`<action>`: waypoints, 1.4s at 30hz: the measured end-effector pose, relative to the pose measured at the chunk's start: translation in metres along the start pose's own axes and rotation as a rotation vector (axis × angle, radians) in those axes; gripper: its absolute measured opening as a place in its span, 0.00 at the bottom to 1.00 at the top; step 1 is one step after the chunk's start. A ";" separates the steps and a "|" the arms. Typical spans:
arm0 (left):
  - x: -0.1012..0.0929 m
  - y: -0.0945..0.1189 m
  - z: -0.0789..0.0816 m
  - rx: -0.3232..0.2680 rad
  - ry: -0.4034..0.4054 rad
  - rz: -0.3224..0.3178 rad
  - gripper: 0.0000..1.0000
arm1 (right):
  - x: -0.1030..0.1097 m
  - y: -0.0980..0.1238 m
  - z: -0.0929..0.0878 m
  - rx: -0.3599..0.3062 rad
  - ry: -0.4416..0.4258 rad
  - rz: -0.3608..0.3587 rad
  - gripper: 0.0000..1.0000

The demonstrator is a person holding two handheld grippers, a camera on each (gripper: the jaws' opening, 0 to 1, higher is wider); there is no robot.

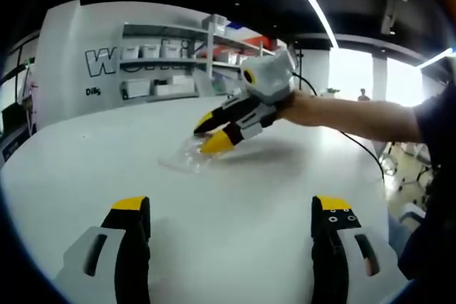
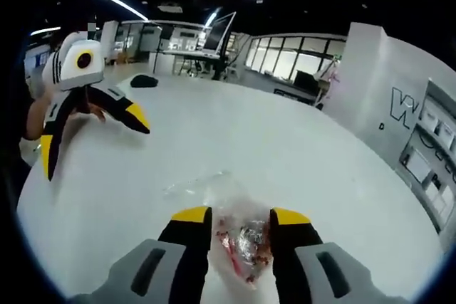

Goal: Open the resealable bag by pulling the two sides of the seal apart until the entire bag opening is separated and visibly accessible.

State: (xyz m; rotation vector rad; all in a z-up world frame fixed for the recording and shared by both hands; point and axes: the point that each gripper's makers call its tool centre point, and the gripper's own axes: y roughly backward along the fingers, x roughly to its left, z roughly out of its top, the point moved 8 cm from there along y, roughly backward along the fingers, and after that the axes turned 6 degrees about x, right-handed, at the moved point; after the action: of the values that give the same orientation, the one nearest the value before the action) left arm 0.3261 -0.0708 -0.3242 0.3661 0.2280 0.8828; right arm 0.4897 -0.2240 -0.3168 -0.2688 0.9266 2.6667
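A clear resealable bag [image 1: 184, 156] with red and silver contents lies on the white table [image 1: 235, 176], out past my left gripper [image 1: 229, 208], whose jaws stand wide open with nothing between them. My right gripper [image 1: 209, 133] reaches in from the right, held by a person's hand, its yellow tips on the bag. In the right gripper view the bag [image 2: 242, 243] fills the narrow gap between the right gripper [image 2: 240, 216] jaws, which press on it from both sides. The left gripper [image 2: 92, 144] hovers open at the upper left, well apart from the bag.
The table [image 2: 299, 154] is round and white, with its edge close behind my left gripper. A small dark object [image 2: 144, 81] lies far across it. A shelf of boxes [image 1: 164, 69] stands against the white wall beyond. The person's forearm [image 1: 342, 115] crosses from the right.
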 end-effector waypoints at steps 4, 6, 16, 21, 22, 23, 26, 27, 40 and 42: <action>0.000 0.000 0.000 -0.001 0.000 0.001 0.92 | 0.001 -0.001 -0.001 0.024 0.027 -0.006 0.27; 0.000 0.000 0.000 -0.001 0.001 0.000 0.92 | 0.001 -0.001 -0.002 0.025 0.028 -0.005 0.26; -0.001 0.000 0.000 0.001 0.000 0.002 0.92 | 0.002 0.001 -0.002 0.019 0.042 -0.003 0.14; 0.000 0.000 -0.001 0.005 -0.002 0.005 0.91 | 0.000 0.003 -0.002 0.012 0.035 -0.007 0.03; 0.000 0.000 -0.001 0.005 -0.003 0.005 0.91 | 0.000 0.004 -0.002 0.010 0.032 -0.006 0.02; 0.000 0.000 -0.001 0.005 -0.002 0.005 0.91 | 0.000 0.004 -0.002 0.007 0.031 -0.006 0.02; 0.000 0.000 0.000 0.002 -0.001 0.002 0.91 | 0.000 0.005 -0.003 -0.001 0.018 -0.005 0.00; 0.000 0.000 0.000 0.002 -0.001 0.002 0.91 | 0.000 0.005 -0.004 -0.004 0.015 -0.005 0.00; 0.001 0.000 0.000 -0.002 0.000 0.004 0.90 | 0.000 0.007 -0.007 -0.041 -0.075 0.006 0.00; 0.001 0.000 0.001 -0.004 0.000 0.003 0.90 | 0.001 0.008 -0.008 -0.061 -0.111 0.015 0.00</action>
State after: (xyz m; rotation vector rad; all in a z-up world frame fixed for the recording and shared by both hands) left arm 0.3270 -0.0707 -0.3240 0.3627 0.2259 0.8862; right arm 0.4869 -0.2347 -0.3183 -0.1264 0.8179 2.6957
